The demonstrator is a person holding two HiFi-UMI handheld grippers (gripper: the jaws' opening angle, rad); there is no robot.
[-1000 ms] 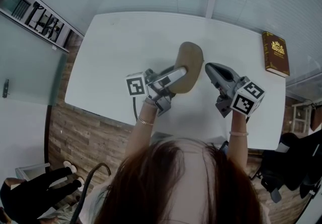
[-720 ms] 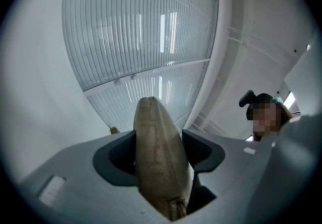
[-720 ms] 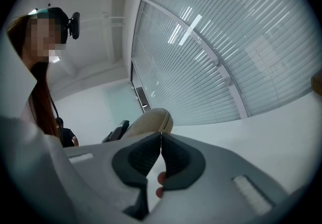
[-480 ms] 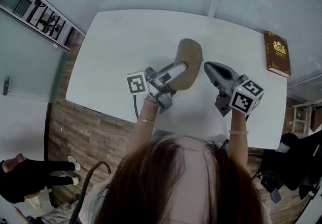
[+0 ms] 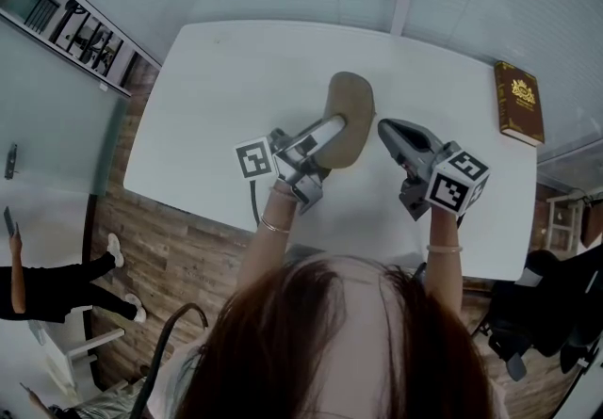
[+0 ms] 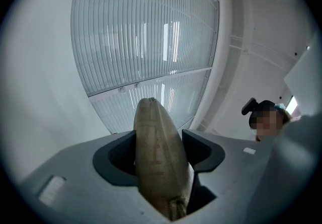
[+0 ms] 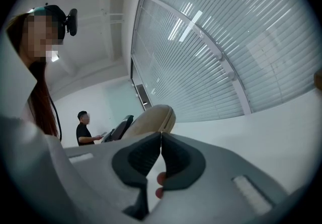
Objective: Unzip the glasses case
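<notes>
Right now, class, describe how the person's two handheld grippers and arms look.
The left gripper and right gripper are grey, tapering, with dark jaw pads; each carries a white cube with black square markers. A dark cable hangs from the left one. Each wrist wears a thin bracelet.

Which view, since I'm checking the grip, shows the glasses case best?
The left gripper view: the glasses case fills the middle, edge-on, clamped between the left gripper's jaws. The head view shows most of its tan outline, but small. The right gripper view shows only its rounded end beyond the shut right gripper.
</notes>
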